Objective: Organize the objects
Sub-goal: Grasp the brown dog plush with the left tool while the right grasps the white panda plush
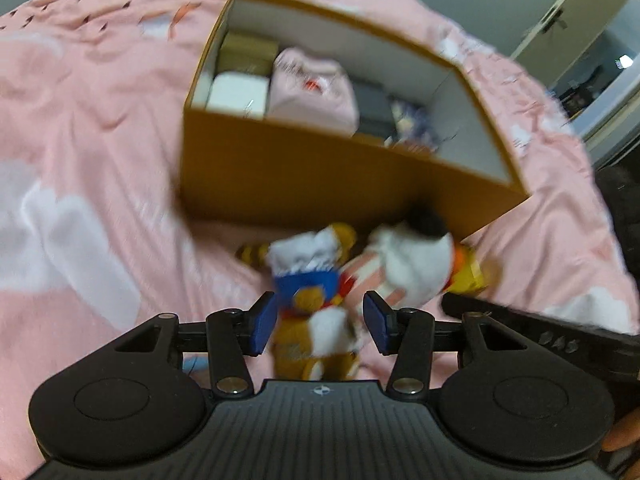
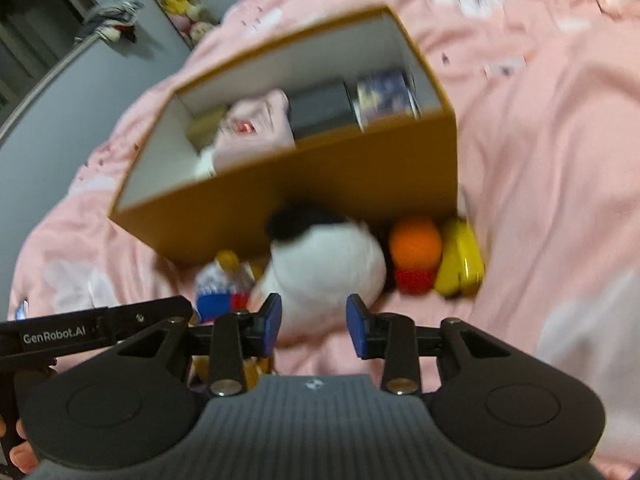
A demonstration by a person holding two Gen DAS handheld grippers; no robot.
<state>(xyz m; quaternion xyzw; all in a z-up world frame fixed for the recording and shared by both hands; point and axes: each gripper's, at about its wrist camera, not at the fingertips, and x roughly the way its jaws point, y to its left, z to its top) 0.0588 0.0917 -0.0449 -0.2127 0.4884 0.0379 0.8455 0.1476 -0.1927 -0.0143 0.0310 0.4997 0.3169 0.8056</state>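
Note:
A brown cardboard box with white inner walls stands on the pink bed; it also shows in the right wrist view. It holds a pink pouch, small white and dark boxes. In front of it lie a tiger plush in blue, a white plush with a black top, and an orange, red and yellow toy. My left gripper is open, its blue pads either side of the tiger plush. My right gripper is open just before the white plush.
The pink bedspread with white patches covers the whole bed. A grey wall and a row of plush toys lie beyond the bed at left. A cabinet and doorway are at the far right. The other gripper's black body sits at left.

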